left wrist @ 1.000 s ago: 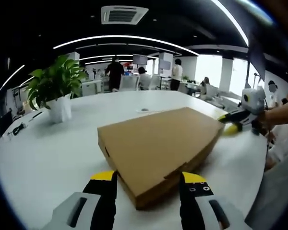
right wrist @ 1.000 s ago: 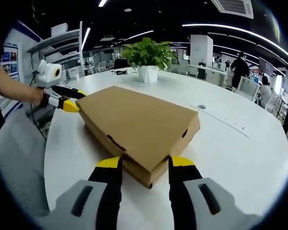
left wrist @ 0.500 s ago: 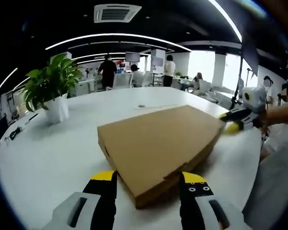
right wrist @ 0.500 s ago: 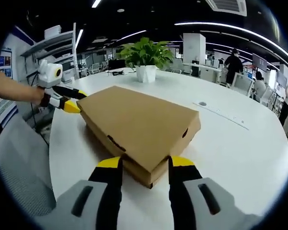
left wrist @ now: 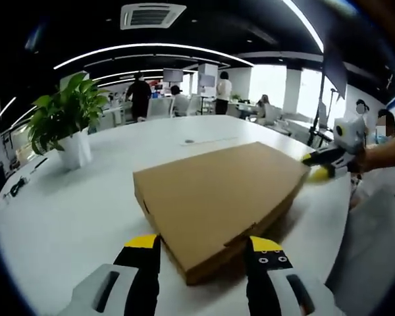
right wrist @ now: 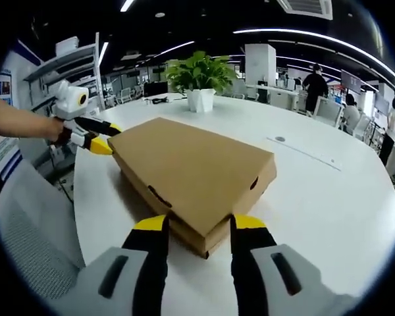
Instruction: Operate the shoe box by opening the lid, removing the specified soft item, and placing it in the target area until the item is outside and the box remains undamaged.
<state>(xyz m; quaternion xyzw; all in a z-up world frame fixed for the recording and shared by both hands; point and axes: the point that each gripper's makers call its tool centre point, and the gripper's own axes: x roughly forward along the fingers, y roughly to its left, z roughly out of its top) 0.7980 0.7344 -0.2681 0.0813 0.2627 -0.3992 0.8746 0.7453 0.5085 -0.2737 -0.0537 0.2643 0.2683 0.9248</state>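
Note:
A closed brown cardboard shoe box (left wrist: 217, 197) lies on the white table (left wrist: 72, 204). My left gripper (left wrist: 203, 245) is open, its yellow-tipped jaws standing either side of the box's near corner. In the right gripper view, the same box (right wrist: 191, 171) has its opposite corner between the jaws of my open right gripper (right wrist: 192, 224). The left gripper (right wrist: 95, 141) shows at the box's far corner, held by a bare arm. The right gripper (left wrist: 319, 168) shows at the far corner in the left gripper view. The lid is down, so the contents are hidden.
A potted green plant (left wrist: 59, 125) in a white pot stands on the table (right wrist: 316, 197) beyond the box; it is the plant (right wrist: 201, 79) behind the box. Grey chair backs (right wrist: 33, 230) sit at the table edge. People stand among desks far off.
The room behind has slid sideways in both views, so the cameras have swung. The box keeps the same place between both pairs of jaws.

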